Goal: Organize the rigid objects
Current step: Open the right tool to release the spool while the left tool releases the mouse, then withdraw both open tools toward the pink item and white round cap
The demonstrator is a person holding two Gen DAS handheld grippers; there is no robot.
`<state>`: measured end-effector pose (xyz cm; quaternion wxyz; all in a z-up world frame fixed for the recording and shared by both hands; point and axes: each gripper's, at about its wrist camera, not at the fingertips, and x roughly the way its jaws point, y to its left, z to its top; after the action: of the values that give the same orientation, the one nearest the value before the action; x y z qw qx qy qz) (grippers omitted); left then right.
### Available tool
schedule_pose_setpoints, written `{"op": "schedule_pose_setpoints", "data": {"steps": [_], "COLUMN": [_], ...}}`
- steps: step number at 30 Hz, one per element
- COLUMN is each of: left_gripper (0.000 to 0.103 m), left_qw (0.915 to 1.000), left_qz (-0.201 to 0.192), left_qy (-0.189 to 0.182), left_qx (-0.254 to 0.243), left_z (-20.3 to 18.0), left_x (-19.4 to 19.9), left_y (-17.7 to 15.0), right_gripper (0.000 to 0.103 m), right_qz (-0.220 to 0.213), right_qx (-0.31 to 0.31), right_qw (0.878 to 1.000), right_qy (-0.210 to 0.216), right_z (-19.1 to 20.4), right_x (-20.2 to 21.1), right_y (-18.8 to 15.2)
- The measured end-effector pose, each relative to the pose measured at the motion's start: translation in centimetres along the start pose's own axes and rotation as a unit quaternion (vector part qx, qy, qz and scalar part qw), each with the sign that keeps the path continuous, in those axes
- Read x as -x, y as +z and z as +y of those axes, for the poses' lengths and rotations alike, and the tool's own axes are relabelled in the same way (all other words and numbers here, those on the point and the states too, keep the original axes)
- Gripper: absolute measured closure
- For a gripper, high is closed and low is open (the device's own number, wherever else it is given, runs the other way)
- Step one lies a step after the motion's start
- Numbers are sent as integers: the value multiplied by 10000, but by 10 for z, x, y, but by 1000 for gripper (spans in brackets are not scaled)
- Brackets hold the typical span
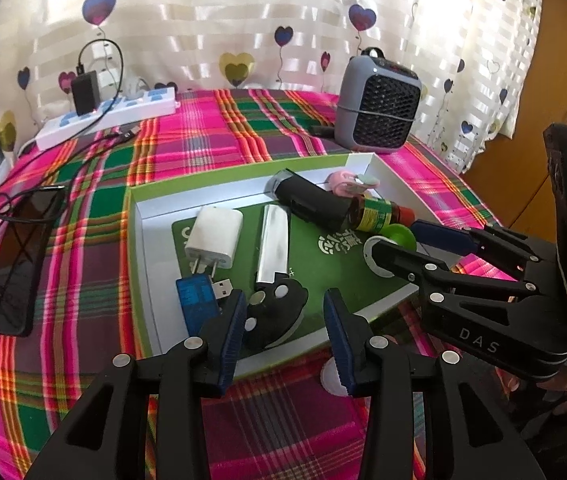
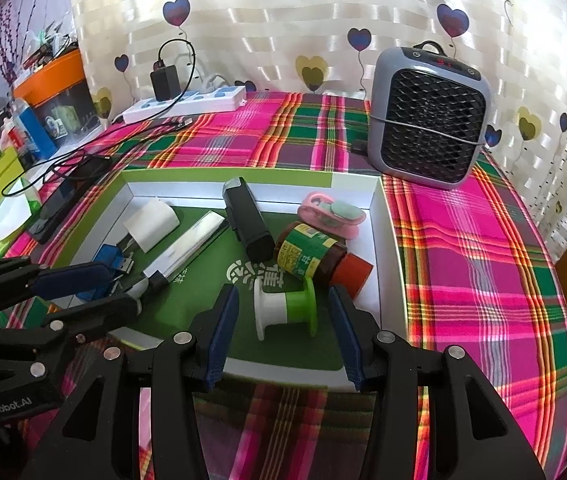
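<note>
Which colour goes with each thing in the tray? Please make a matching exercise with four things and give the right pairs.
Things:
1. wall charger
2. USB stick
3. bottle cap
4. clip

Colours:
A. pink
B. white
C. red
D. blue

Right pairs: 1-B, 2-D, 3-C, 4-A
</note>
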<state>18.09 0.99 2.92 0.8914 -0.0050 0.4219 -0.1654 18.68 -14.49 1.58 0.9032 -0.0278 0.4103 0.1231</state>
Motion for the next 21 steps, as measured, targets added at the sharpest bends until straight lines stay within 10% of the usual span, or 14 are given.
{"op": "schedule_pose_setpoints", "data": {"steps": [21], "left_gripper": [64], "left_qw": [9992], "left_qz": [-334], "left_qy": [165], "left_qx": [149], "left_z": [1], "left_x": [54], "left_y": [-35], "right_gripper": [55], "right_qz": [-449], "right_qx": [-159], "right_qw": [9989], "right_qy": [33], "right_z": [16], "right_x": [53], "right_y": [-22]}}
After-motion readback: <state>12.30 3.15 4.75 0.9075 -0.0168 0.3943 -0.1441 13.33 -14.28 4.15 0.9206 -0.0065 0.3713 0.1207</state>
